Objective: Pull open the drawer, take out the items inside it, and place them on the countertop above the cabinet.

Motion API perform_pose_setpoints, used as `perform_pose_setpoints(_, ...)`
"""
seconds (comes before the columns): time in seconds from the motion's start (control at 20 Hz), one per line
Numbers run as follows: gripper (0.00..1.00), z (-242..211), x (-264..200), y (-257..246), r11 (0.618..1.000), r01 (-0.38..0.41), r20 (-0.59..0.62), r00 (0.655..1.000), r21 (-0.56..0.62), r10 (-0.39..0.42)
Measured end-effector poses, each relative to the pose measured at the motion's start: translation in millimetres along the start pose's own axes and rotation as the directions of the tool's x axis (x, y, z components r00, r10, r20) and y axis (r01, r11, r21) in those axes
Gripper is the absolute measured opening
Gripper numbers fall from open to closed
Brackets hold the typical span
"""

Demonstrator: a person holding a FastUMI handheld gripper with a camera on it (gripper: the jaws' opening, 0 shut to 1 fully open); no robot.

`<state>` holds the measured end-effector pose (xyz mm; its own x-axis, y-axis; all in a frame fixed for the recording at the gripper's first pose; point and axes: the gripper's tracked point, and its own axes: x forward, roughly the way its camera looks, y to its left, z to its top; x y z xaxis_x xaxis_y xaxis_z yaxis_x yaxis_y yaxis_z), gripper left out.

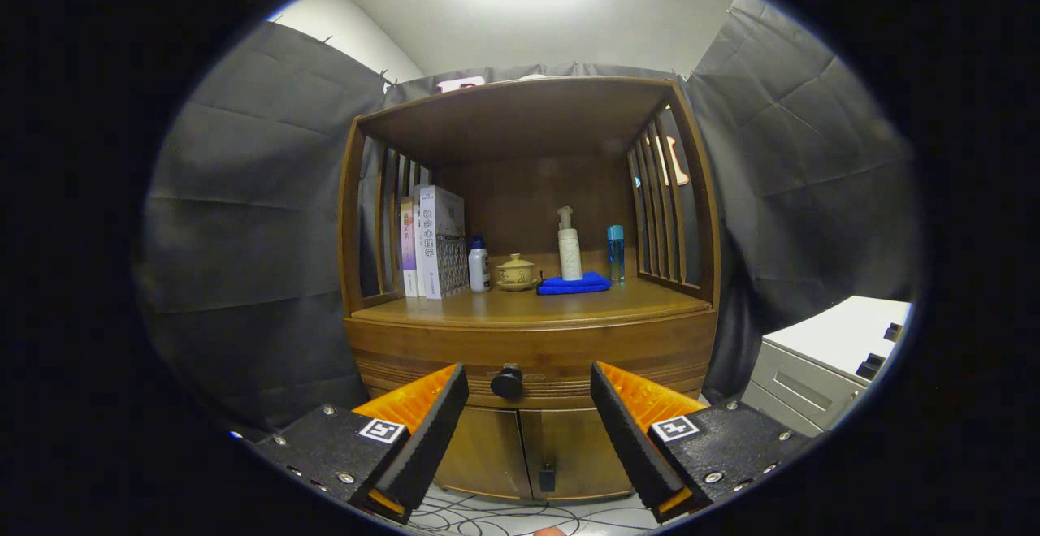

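The wooden cabinet's drawer (532,357) is closed, so nothing is done yet. The hand-held gripper (529,394), wide open and empty, faces its black knob (507,381). The counter (528,304) lies above the knob.

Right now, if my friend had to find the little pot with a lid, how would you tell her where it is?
Look at the wooden cabinet, beyond the open gripper, and find its countertop shelf. In the row of things at the back, the little lidded pot sits between a white bottle with a dark cap and a folded blue cloth. It is the only short, round, yellowish thing there.
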<state>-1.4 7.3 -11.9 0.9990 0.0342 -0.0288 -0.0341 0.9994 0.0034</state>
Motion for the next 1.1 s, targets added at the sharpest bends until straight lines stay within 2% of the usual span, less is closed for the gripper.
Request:
perform_pose_setpoints(0.6,0.94,16,21,11,0.999,-0.043,0.018,0.999,0.01,0.043)
perform_pose_setpoints(1.1,0.94,18,49,23,0.998,-0.068,-0.015,0.998,0.01,0.068)
